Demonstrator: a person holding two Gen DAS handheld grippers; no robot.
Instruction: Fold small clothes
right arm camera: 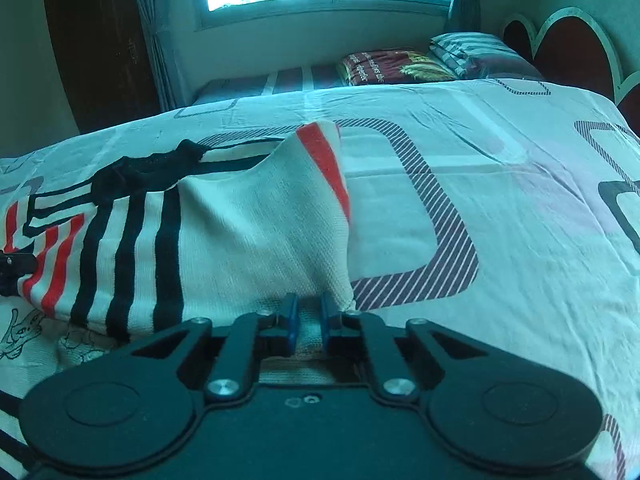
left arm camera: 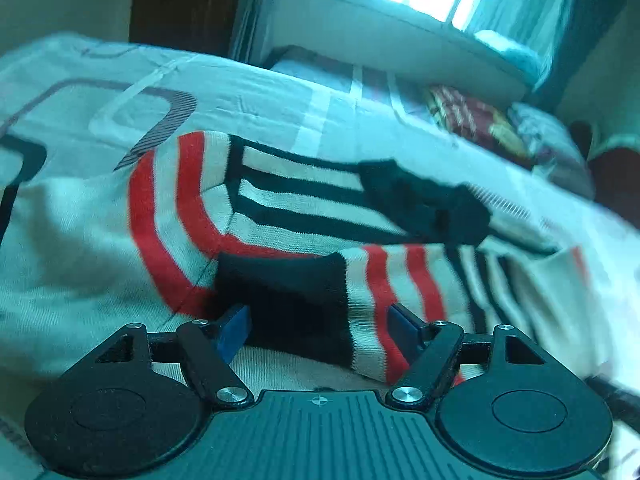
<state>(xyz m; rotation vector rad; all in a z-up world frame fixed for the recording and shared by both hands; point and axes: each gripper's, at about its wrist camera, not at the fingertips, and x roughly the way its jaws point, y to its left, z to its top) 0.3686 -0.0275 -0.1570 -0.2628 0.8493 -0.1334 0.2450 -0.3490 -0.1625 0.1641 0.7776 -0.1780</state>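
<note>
Left wrist view: the left gripper has its jaws spread wide, with the black cuff of the striped sweater sitting between the blue pads; the shot is blurry, so I can't say whether they touch it. The sweater lies spread on the bed

Right wrist view: the right gripper has its jaws pinched on a fold of the sweater's cream knit, lifted into a peak. Pillows sit at the bed's far edge

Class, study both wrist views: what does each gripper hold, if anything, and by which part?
The right gripper pinches the striped sweater by a white edge fold. The left gripper stands open around its black cuff, gripping nothing.
</note>
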